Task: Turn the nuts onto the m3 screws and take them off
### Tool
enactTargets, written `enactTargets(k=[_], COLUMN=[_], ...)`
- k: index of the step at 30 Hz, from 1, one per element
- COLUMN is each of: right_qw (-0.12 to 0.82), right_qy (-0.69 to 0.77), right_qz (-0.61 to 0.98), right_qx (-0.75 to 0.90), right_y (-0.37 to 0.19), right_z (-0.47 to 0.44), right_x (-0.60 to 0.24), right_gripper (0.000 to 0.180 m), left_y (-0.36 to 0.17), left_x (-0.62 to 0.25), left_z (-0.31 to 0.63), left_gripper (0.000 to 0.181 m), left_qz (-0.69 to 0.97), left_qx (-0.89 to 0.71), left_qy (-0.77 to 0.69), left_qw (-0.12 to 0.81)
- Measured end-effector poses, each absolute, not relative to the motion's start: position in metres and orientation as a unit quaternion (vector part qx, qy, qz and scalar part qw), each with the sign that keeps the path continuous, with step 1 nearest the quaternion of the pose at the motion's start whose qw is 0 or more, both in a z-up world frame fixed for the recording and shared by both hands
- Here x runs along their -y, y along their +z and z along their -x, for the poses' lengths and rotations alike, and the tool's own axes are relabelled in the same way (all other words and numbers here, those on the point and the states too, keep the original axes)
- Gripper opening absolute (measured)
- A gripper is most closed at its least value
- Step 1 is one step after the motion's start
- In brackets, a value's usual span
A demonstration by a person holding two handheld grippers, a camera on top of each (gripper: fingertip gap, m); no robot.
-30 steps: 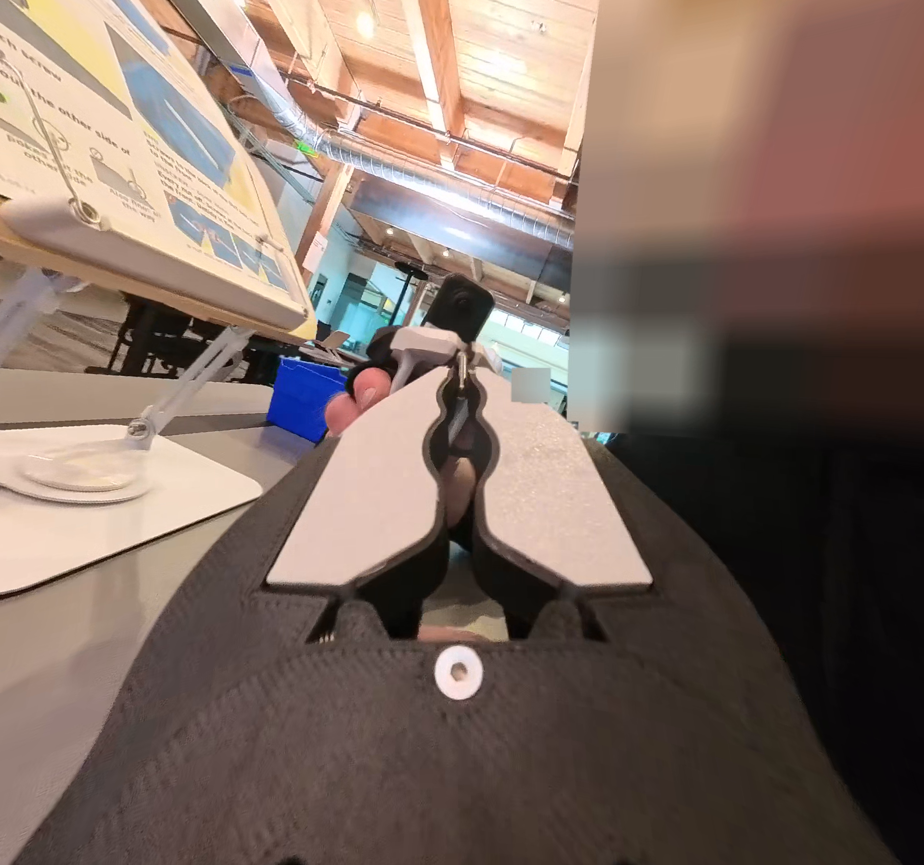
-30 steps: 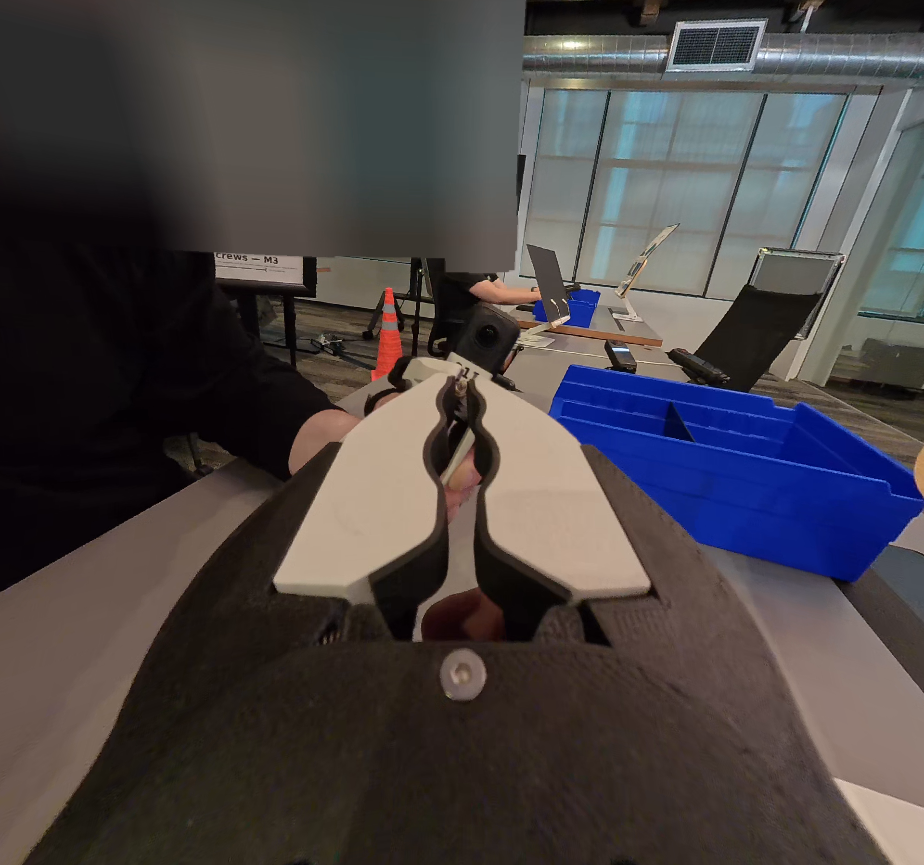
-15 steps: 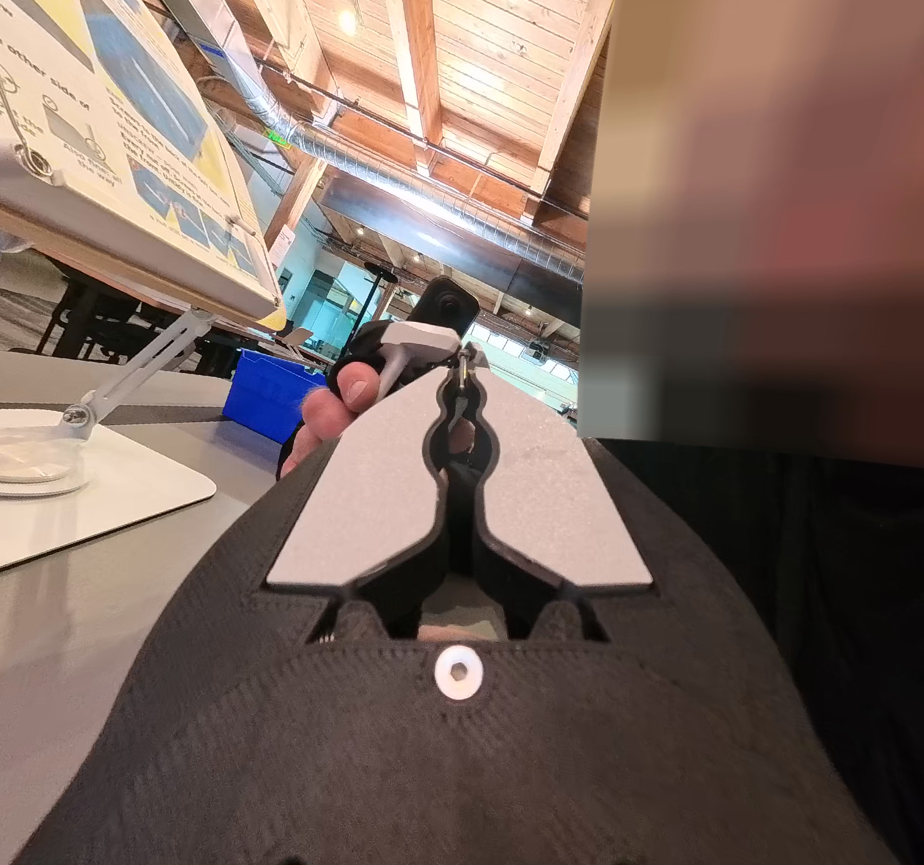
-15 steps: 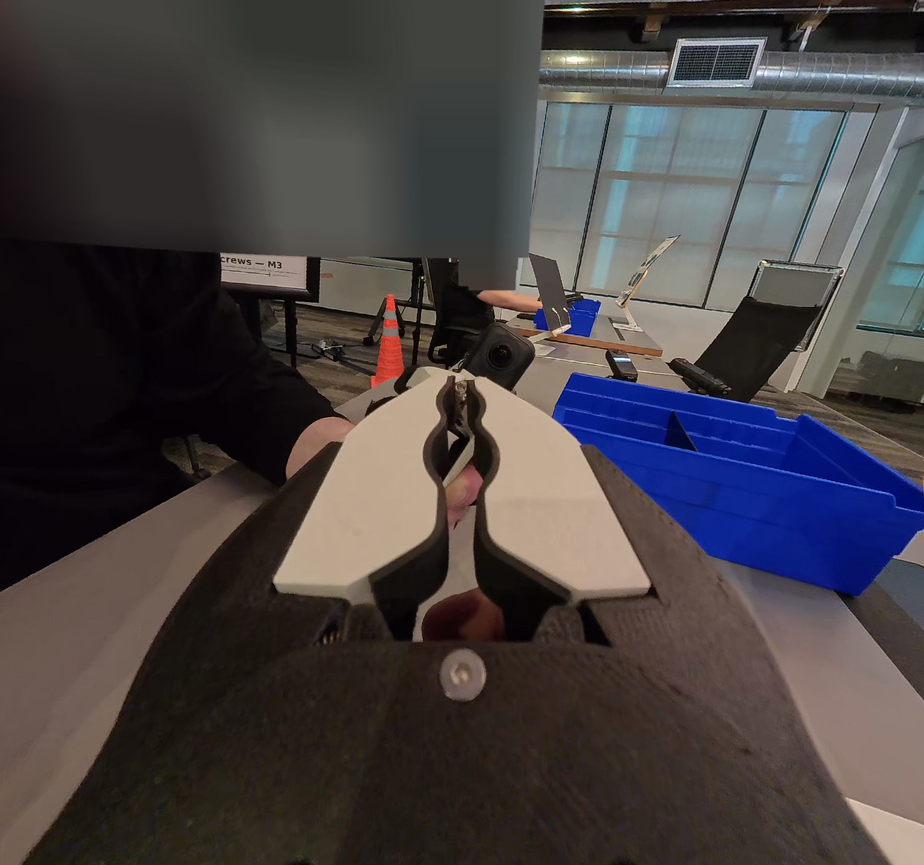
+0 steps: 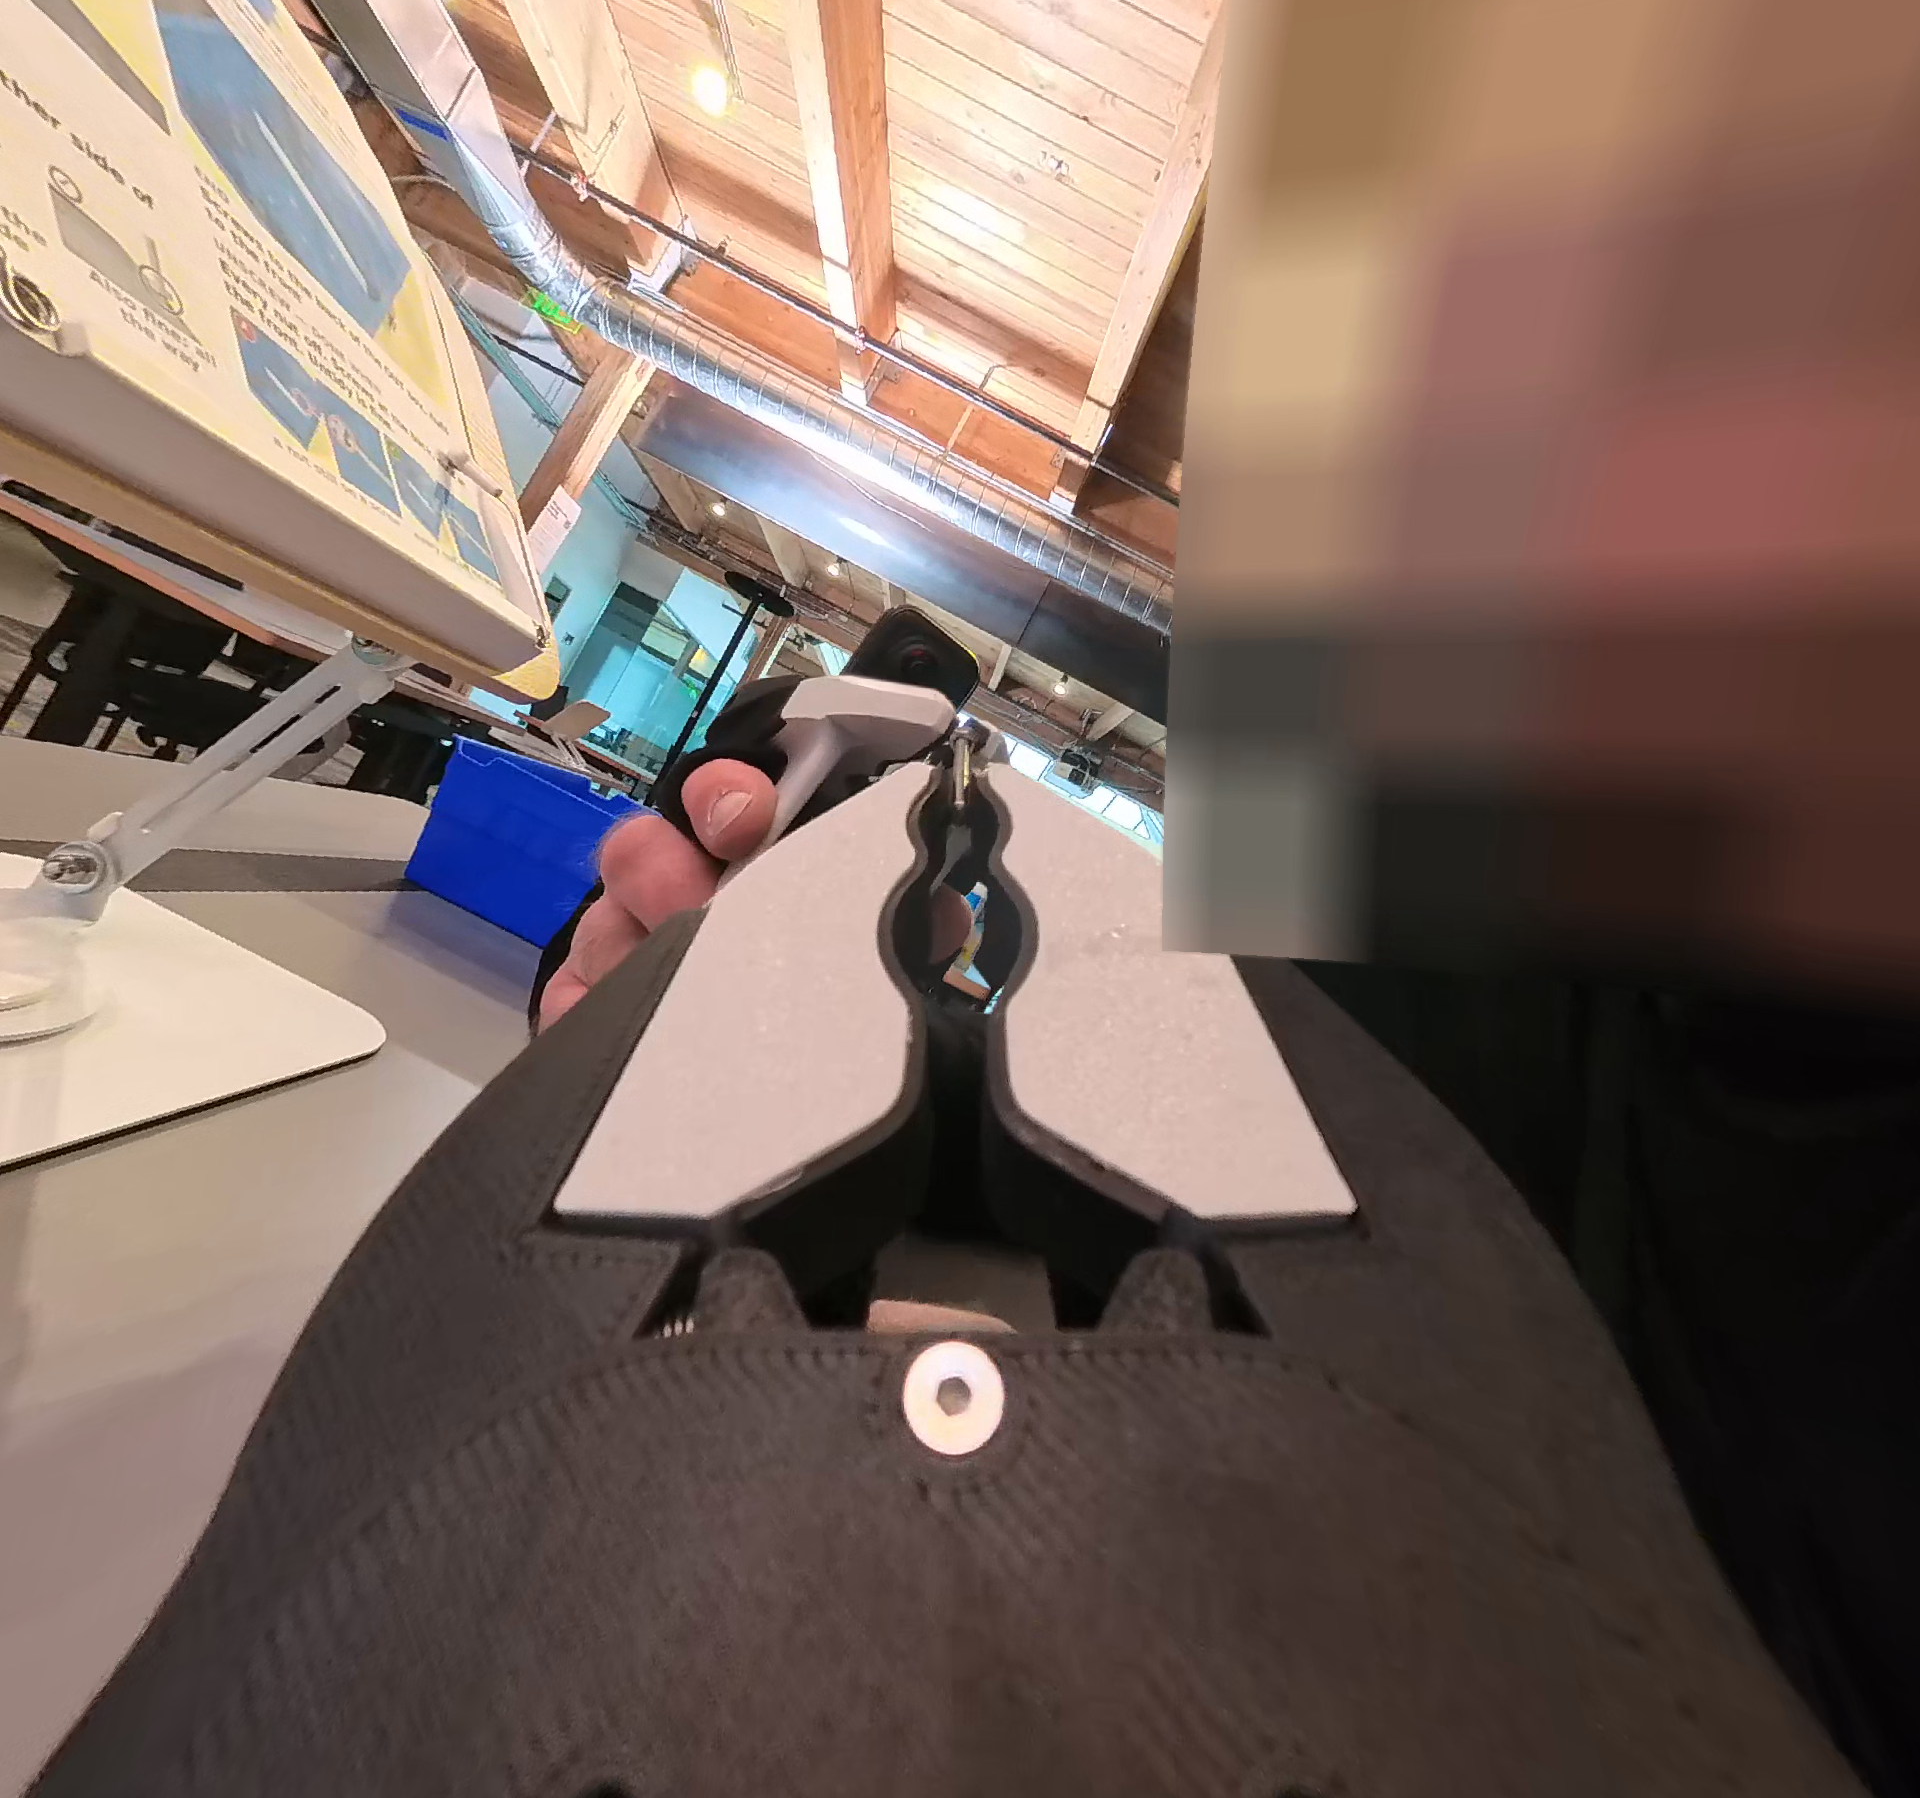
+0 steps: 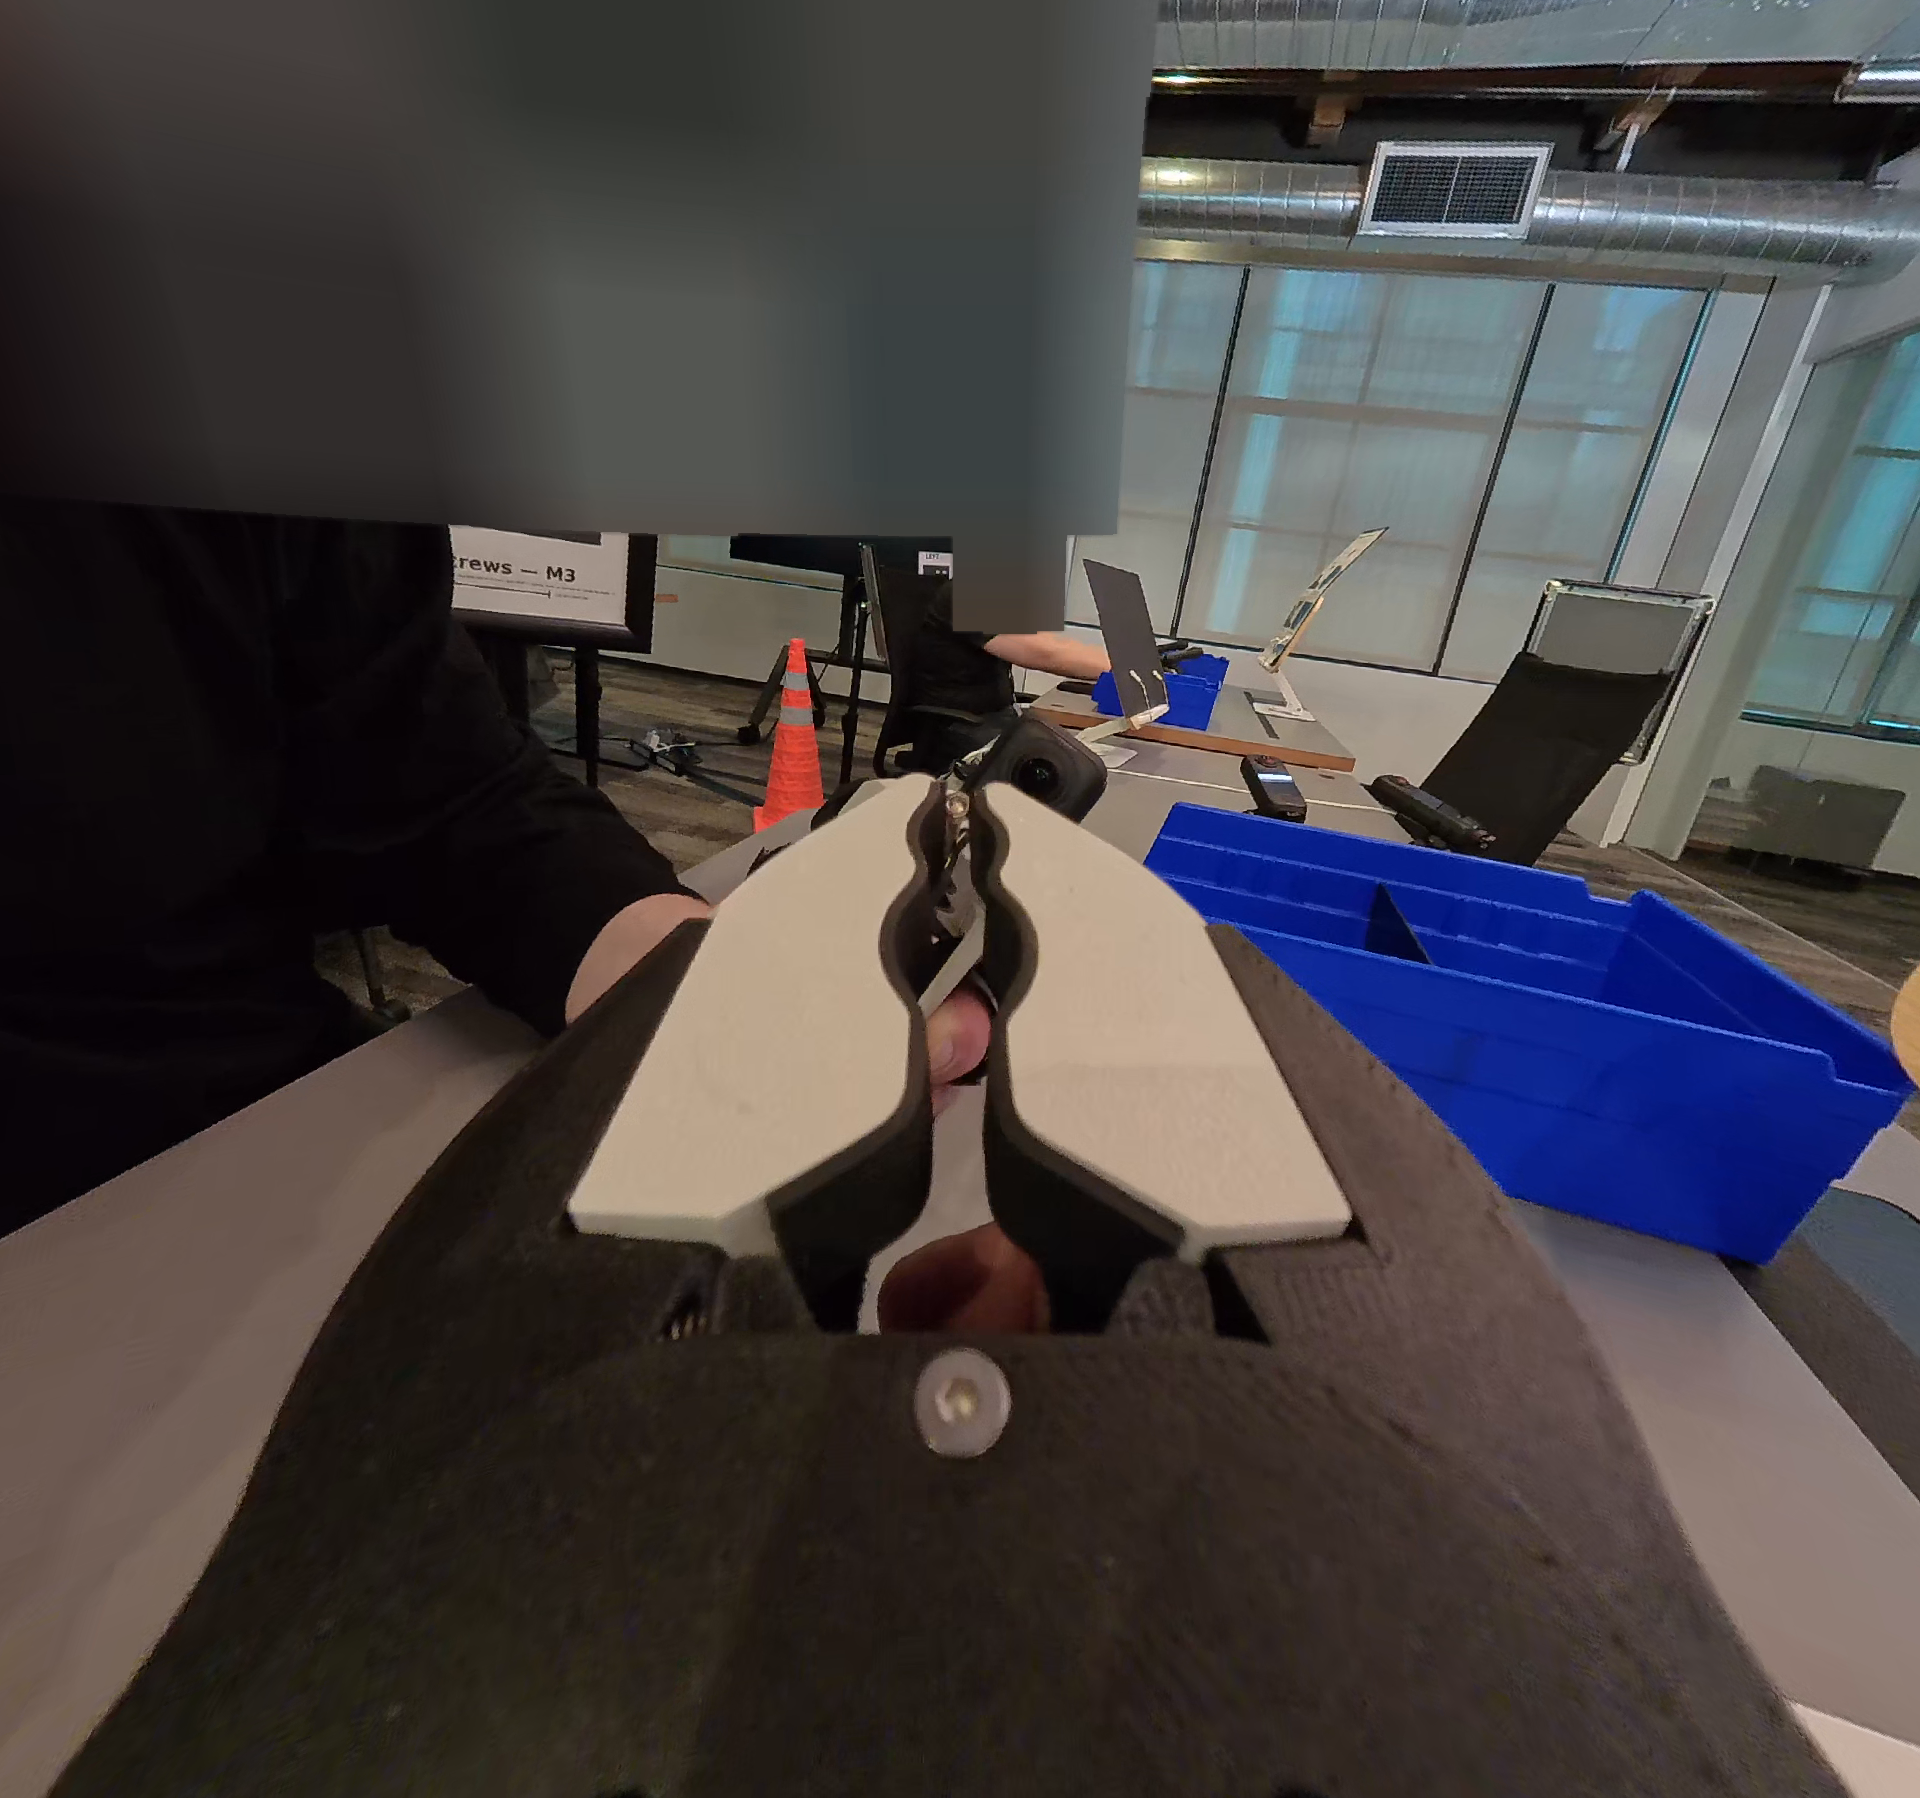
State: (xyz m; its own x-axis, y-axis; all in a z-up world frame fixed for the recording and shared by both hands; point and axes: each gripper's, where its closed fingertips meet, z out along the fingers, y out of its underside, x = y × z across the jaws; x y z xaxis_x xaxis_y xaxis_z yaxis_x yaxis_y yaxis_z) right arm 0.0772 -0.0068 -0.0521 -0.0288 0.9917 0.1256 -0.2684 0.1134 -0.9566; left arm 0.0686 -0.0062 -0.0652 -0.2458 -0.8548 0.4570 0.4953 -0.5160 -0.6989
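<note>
My left gripper is shut on a thin M3 screw that sticks up from between its tips. My right gripper faces it tip to tip and is shut on a small metal nut on the same screw. In the left wrist view the right gripper comes in from the upper left, with a hand around it. In the right wrist view the left gripper's grey fingers and camera show just behind the tips. Both are held above the grey table.
A blue divided bin stands on the table to the right of the right gripper; it also shows in the left wrist view. An instruction sheet on a stand with a white base plate is at the left. A person in black sits close behind. My left and right fingertips are right by each other.
The tips stay together on the screw. In the left wrist view the right gripper has rolled, so its body and the hand now lie further left. The left gripper's view has shifted slightly.
</note>
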Motion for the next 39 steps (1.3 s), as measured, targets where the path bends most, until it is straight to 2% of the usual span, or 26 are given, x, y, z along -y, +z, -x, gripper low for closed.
enactTargets(k=[7,25,39], right_qw=[0.58,0.57,0.56], right_qy=[0.553,0.577,0.587], right_qz=[0.387,0.398,0.404], right_qx=[0.456,0.428,0.424], right_y=[-0.051,-0.052,-0.054], right_z=[-0.077,-0.069,-0.067], right_x=[0.006,0.011,0.029], right_gripper=[0.004,0.0,0.0], left_y=[-0.066,-0.062,-0.065], left_x=[0.006,0.01,0.019], left_z=[-0.07,-0.059,-0.053], left_gripper=[0.004,0.004,0.004], left_qz=[0.427,0.467,0.469], left_qx=[-0.211,-0.283,-0.291], left_qy=[-0.753,-0.614,-0.609], left_qw=[0.453,0.57,0.57])
